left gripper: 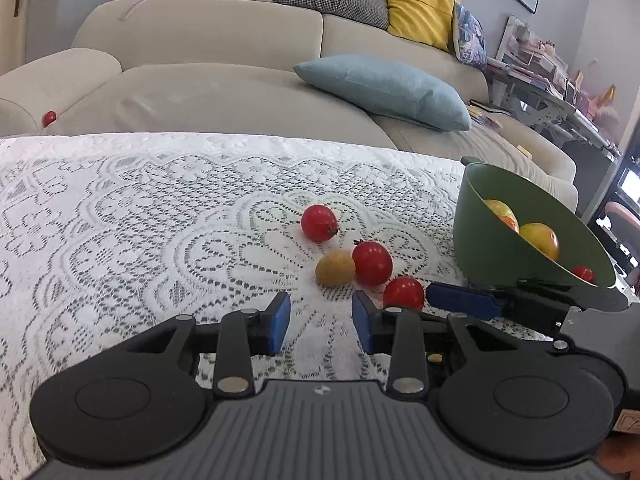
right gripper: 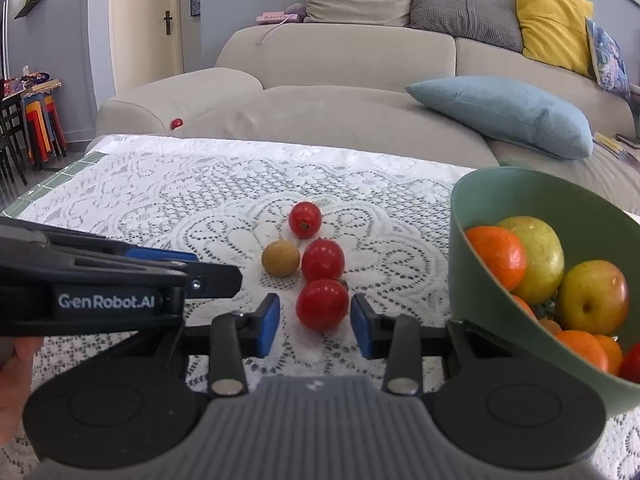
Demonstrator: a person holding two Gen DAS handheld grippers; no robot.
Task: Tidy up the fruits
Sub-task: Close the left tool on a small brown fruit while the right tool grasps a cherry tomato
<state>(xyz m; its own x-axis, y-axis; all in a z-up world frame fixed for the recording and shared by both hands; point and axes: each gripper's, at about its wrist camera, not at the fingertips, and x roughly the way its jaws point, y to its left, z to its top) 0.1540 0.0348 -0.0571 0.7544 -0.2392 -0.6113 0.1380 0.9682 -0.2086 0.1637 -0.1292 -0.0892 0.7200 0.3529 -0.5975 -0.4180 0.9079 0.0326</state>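
Four small fruits lie on the bench left of the green bowl (right gripper: 472, 264). The right gripper (right gripper: 315, 322) is wide open around the nearest red fruit (right gripper: 322, 304), so I think it should close next. The left gripper (left gripper: 322, 322) is open and empty.

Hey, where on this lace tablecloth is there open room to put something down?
Free: the lace cloth left of the loose fruit, and the strip between the farthest red fruit and the sofa-side edge. Crowded: the fruit cluster beside the green bowl, where the right gripper brackets the nearest red fruit.

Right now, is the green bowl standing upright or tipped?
Tipped. The green bowl leans with its opening turned sideways toward the camera, and the fruit lies against its lower wall.
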